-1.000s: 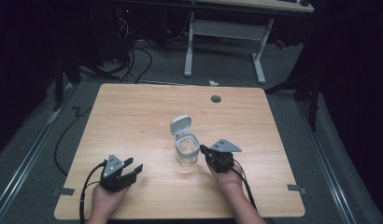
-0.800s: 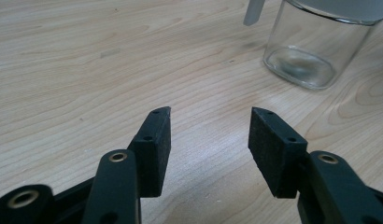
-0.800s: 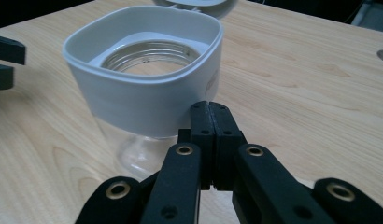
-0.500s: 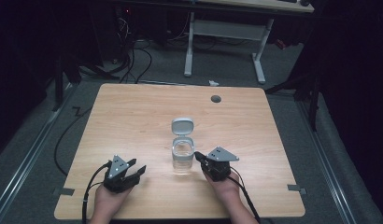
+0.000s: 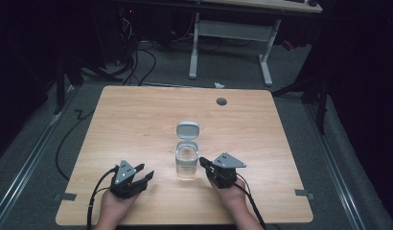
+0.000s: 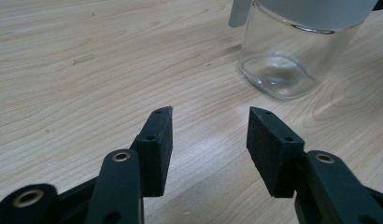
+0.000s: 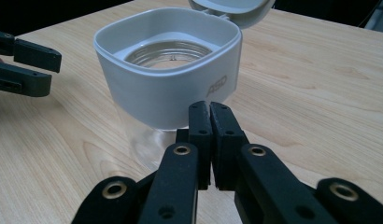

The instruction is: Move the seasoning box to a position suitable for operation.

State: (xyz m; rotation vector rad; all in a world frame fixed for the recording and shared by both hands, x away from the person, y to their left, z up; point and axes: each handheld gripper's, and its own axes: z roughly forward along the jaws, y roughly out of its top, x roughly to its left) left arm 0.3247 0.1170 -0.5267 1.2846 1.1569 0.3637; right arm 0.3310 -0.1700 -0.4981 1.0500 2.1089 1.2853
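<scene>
A clear glass jar (image 5: 187,162) with a grey square collar stands upright near the table's front middle. Its flip lid (image 5: 188,129) hangs open behind it. The jar's glass base (image 6: 279,70) shows at the upper right of the left gripper view. My right gripper (image 5: 203,162) points at the jar's right side, tips just short of the collar (image 7: 166,88). The right gripper's (image 7: 209,107) jaws have just eased apart slightly, but the pads still look pressed together with nothing between them. My left gripper (image 5: 144,175) rests left of the jar. The left gripper (image 6: 210,112) is open and empty.
The wooden table (image 5: 137,120) has a round cable hole (image 5: 221,101) at the back right. Beyond its far edge stands a white desk frame (image 5: 230,33) on grey carpet. Cables trail from both grippers over the front edge.
The jar sits slightly nearer the front edge and its lid now stands straight behind it. The right gripper has drawn back a little with it. The left gripper has barely moved.
</scene>
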